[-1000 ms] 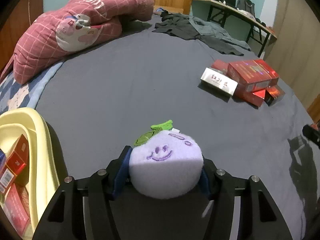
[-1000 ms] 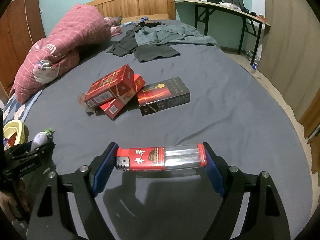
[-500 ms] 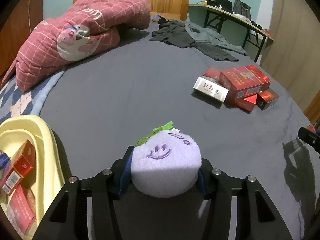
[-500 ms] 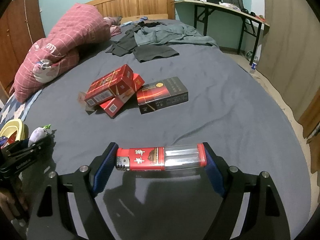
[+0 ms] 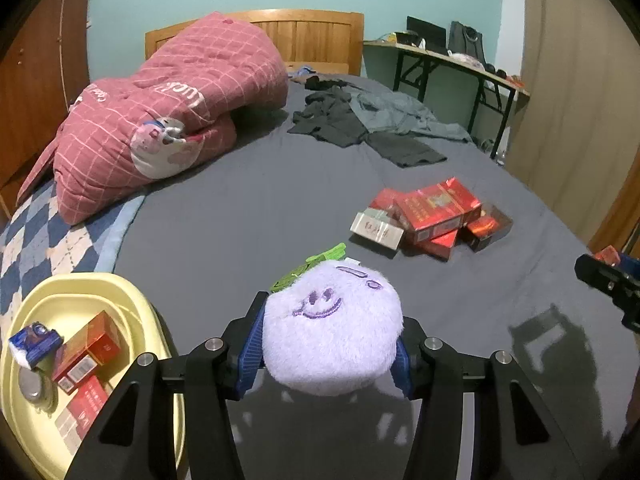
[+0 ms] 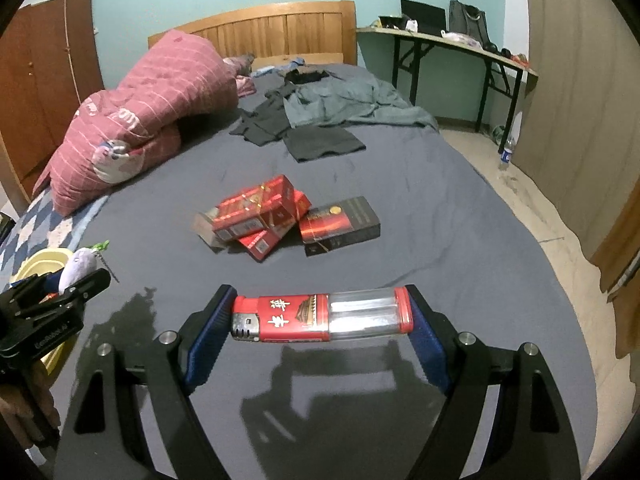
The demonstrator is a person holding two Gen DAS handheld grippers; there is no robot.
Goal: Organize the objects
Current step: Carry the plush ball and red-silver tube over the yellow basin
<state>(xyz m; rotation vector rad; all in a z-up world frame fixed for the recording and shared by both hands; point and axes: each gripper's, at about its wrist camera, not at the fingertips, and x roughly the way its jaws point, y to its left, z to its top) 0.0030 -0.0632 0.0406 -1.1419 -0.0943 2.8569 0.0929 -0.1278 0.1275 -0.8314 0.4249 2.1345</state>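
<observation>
Two grippers are loaded at once, and each carries its own risk; in the left wrist view the left gripper [image 5: 330, 344] has its jaws pinching a round lilac plush toy [image 5: 332, 328] with a stitched smile and green leaves, held above the dark grey bed sheet [image 5: 240, 208]; the toy is soft and bulges beyond the blue pads [image 5: 252, 344], so a squeeze that relaxes a little could probably let it roll out forward; the yellow basin [image 5: 132, 300] lies low to the left, already holding red boxes and a small blue packet, and a release made short of its rim would likely drop the toy on the sheet beside it; the heap of red cigarette boxes [image 5: 436, 208] waits well apart to the right, not yet gathered; in the right wrist view the right gripper [image 6: 320, 320] has its jaws clamped endwise on a red and clear lighter [image 6: 320, 318], one pad at the metal head and one at the base; that hold is narrow and the plastic is smooth, so a tilt or jolt could make the lighter pivot or slip free; the left gripper and its plush toy appear at the left edge close to the basin, and both tools converging there could knock together.
</observation>
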